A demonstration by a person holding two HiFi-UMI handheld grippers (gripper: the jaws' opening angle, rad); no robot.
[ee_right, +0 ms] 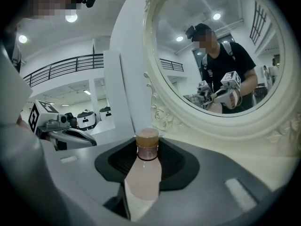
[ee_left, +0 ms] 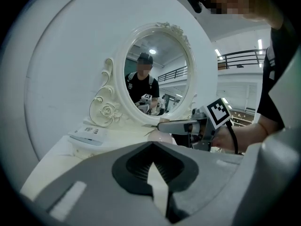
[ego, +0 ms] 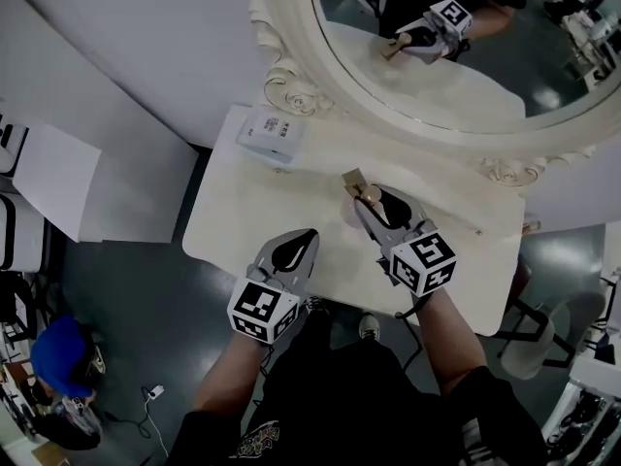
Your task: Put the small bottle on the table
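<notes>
Well, the small bottle (ee_right: 146, 173) is gripped between the two jaws of the right tool (ego: 369, 205), near the middle of the head view. It is pale pink with a tan cap (ee_right: 147, 138). The jaws press on its sides, and its neck and cap stick out past them. The tool hides its bottom, so I cannot tell if it sits on the desk (ego: 228, 216) or hangs just above it.

The left tool (ego: 307, 235) is to the lower left, over the front of the desk and apart from the bottle. Its jaws are closed tip to tip with nothing in them.

A big round mirror (ego: 291, 61) with a curly white frame fills the top of the head view, and the top edge cuts it off. The right tool and bottle show in its glass. A white box (ego: 274, 134) lies on the desk just beside the frame, at the upper left. In the lower left corner a person in a blue cap (ego: 60, 355) is partly cut off.
</notes>
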